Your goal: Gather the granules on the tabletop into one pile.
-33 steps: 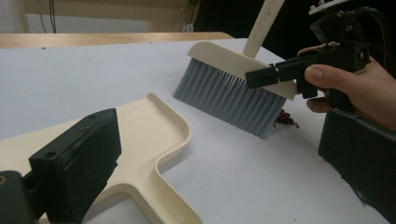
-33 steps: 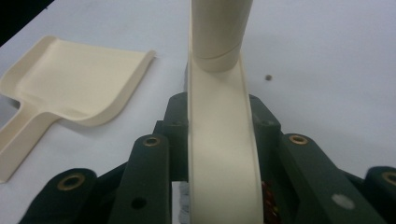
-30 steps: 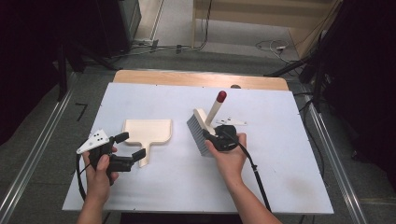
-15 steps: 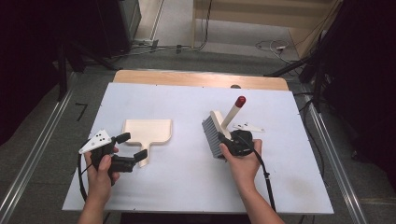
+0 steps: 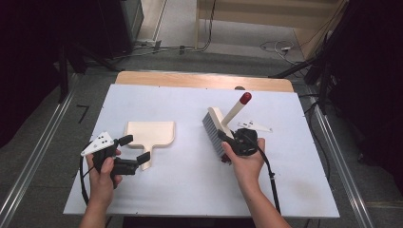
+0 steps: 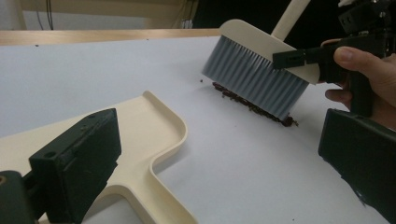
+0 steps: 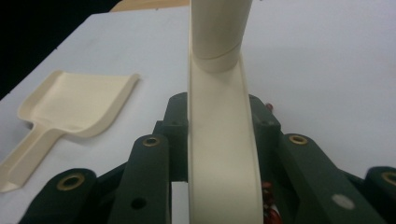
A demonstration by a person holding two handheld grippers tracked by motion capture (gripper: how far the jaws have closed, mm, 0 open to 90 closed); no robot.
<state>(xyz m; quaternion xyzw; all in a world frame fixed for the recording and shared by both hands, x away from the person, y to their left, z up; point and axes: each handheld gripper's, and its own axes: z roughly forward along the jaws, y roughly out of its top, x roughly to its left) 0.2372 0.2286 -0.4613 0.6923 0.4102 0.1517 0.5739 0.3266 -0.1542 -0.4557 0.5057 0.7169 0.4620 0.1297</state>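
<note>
Right gripper (image 5: 227,146) squeezing tight on the cream back of the brush (image 5: 215,127), bristles down on a little line of dark crumbs (image 6: 254,105), red-tipped handle tilted up toward the far right corner of the table (image 5: 285,190). Left gripper (image 5: 135,151) wide open near the front left corner, one jaw on each side of the dustpan (image 5: 150,134) handle, not pinching it. Dustpan lying flat, well apart from the brush, toward the left edge.

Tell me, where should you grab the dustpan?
Take the dustpan by its narrow handle, coming from the person's side. It lies flat with the handle toward the left hand-held gripper, whose jaws stand open around it; the wide scoop seems too broad.
</note>
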